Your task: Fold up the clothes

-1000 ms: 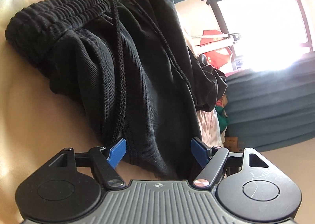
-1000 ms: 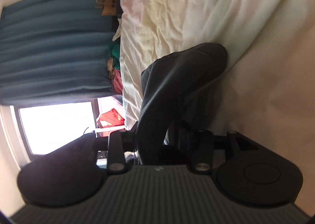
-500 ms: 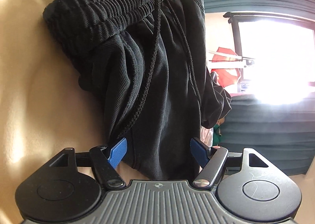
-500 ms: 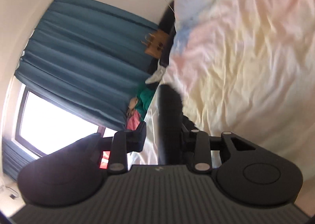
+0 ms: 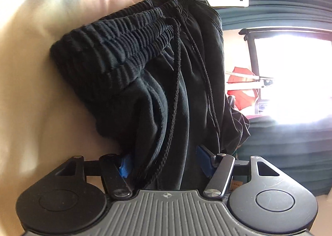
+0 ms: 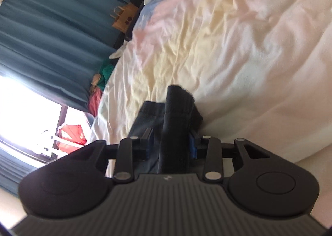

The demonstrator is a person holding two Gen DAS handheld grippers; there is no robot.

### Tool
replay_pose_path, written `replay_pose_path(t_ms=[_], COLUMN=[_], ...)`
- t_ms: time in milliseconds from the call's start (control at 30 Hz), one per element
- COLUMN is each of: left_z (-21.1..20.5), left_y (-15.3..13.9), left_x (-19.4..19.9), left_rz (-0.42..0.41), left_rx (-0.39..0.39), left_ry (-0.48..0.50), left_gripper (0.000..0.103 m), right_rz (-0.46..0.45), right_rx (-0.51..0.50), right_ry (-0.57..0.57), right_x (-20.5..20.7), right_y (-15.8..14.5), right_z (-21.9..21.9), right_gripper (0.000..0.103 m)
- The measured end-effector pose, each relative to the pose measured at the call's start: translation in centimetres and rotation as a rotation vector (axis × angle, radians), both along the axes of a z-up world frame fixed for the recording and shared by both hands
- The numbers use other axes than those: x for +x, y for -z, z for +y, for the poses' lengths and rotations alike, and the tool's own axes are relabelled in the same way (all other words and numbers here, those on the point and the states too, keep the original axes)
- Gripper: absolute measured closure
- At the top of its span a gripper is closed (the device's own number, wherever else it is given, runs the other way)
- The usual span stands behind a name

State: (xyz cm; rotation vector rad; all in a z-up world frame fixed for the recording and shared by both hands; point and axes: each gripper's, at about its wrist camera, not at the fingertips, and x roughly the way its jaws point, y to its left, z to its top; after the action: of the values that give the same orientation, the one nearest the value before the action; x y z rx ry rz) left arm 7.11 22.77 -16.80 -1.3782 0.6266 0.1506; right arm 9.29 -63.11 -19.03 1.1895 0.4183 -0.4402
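A pair of black drawstring pants (image 5: 157,82) with a ribbed elastic waistband fills the left wrist view, lifted off the pale bed sheet (image 5: 31,69). My left gripper (image 5: 166,163) is shut on the bunched black fabric, with the drawstring hanging between its blue pads. In the right wrist view my right gripper (image 6: 170,144) is shut on a narrow fold of the same black pants (image 6: 176,115), held above the bed.
The bed's pastel, wrinkled sheet (image 6: 228,38) spreads ahead of the right gripper. Teal curtains (image 6: 41,28) and a bright window (image 5: 294,78) line the side. A brown paper bag (image 6: 124,17) and piled clothes (image 6: 101,78) sit beside the bed.
Both grippers have turned and lifted with the pants. The left gripper's pads have closed in on the fabric. The waistband has come closer in the left view.
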Motion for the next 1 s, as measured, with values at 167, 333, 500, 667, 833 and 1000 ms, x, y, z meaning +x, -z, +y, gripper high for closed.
replay_pose_path(t_ms=[167, 333, 500, 667, 833, 1000], left_z=[0.5, 1.2, 5.4, 7.7, 7.7, 8.8], left_y=[-0.4, -4.6, -11.0, -14.7, -13.2, -8.6], left_x=[0.8, 0.4, -2.0, -3.5, -6.0, -8.0], left_rz=[0.036, -0.040, -0.116, -0.143, -0.057, 0.129], left_rx=[0.078, 0.148, 0.167, 0.171, 0.189, 0.265], left_ry=[0.003, -0.007, -0.042, 0.003, 0.022, 0.072], left_gripper=[0.091, 0.094, 0.095, 0.095, 0.095, 0.092], right_rz=[-0.018, -0.027, -0.064, -0.091, 0.031, 0.219], right_rx=[0.021, -0.010, -0.062, -0.144, -0.288, -0.227], right_ry=[0.022, 0.111, 0.162, 0.172, 0.107, 0.039], right_x=[0.4, 0.8, -0.1, -1.9, -3.2, -3.9], right_y=[0.7, -0.4, -1.6, -3.3, -4.4, -1.0], right_z=[0.8, 0.6, 0.0, 0.2, 0.9, 0.4], right_gripper=[0.081, 0.096, 0.096, 0.096, 0.096, 0.096])
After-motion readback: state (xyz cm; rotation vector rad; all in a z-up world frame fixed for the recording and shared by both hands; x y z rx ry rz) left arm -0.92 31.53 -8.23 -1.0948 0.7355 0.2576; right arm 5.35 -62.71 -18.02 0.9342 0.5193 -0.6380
